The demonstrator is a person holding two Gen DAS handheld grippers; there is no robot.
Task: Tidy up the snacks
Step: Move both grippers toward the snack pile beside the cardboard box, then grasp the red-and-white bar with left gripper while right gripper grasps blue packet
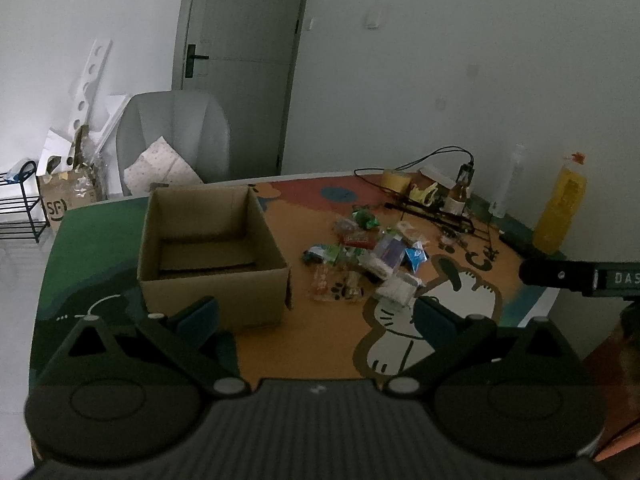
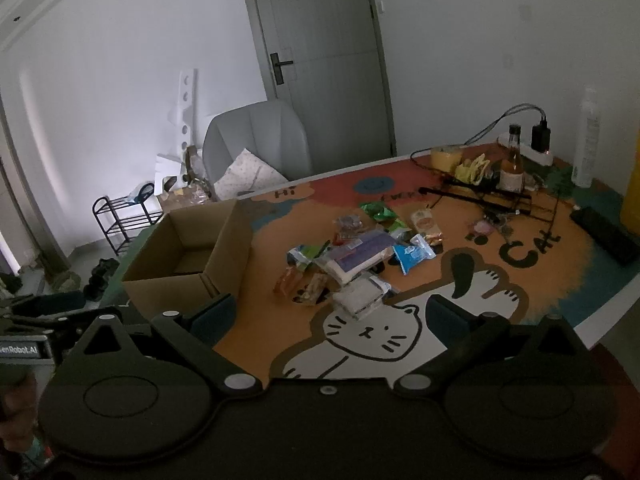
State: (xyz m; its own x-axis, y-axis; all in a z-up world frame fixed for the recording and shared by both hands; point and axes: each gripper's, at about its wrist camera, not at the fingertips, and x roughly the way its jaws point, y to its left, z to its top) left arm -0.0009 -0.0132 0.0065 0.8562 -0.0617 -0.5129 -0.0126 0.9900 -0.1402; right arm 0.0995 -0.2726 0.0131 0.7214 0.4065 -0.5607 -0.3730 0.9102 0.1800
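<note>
An open cardboard box stands on the left of the table; it looks empty inside and also shows in the right wrist view. A pile of small snack packets lies to its right on the orange mat, seen too in the right wrist view, with a blue packet and a clear white pack nearest. My left gripper is open and empty, held above the table's near side before the box. My right gripper is open and empty, just short of the pile.
A cartoon cat mat covers the table. At the back right stand a brown bottle, cables, a power strip, a clear bottle and a yellow bottle. A grey chair stands behind the table.
</note>
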